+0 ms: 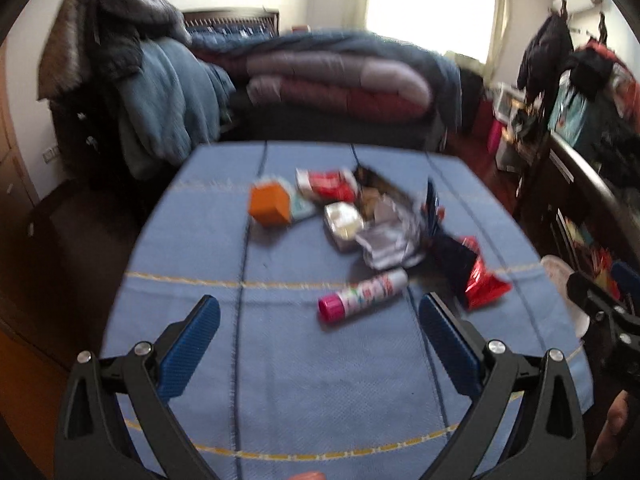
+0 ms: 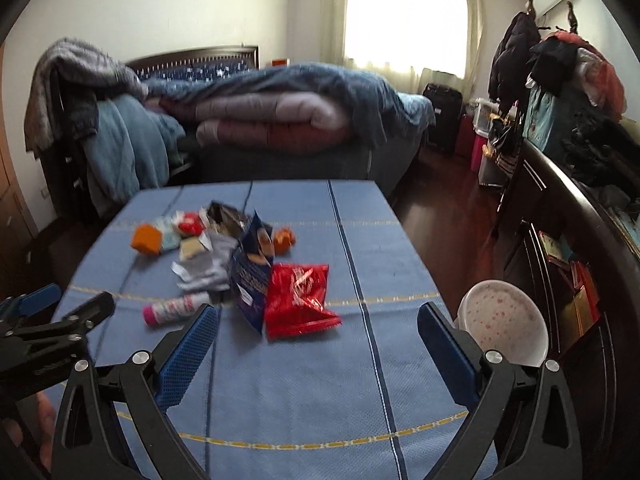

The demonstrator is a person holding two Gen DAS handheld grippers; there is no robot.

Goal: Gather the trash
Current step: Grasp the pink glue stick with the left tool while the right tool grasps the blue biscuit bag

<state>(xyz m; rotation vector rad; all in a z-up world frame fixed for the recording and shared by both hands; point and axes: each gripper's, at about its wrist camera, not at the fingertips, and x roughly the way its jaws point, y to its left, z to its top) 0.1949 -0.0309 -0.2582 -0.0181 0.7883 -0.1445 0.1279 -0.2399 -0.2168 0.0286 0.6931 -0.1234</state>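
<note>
A heap of trash lies on the blue tablecloth (image 1: 304, 380). It holds an orange box (image 1: 269, 205), a red and white wrapper (image 1: 326, 185), crumpled silver foil (image 1: 386, 245), a dark blue snack bag (image 2: 250, 276), a red snack bag (image 2: 298, 300) and a white tube with a pink cap (image 1: 362, 291). The tube (image 2: 176, 307) lies nearest me. My left gripper (image 1: 318, 340) hovers open just short of the tube, nothing between its fingers. My right gripper (image 2: 318, 344) is open too, above the cloth in front of the red bag (image 1: 484, 282).
A white bin with red speckles (image 2: 504, 322) stands off the table's right edge. A bed with piled quilts (image 2: 280, 120) lies beyond the table. A dark cabinet (image 2: 568, 216) and hanging clothes (image 2: 560, 64) fill the right side. A draped chair (image 1: 120, 80) is at the left.
</note>
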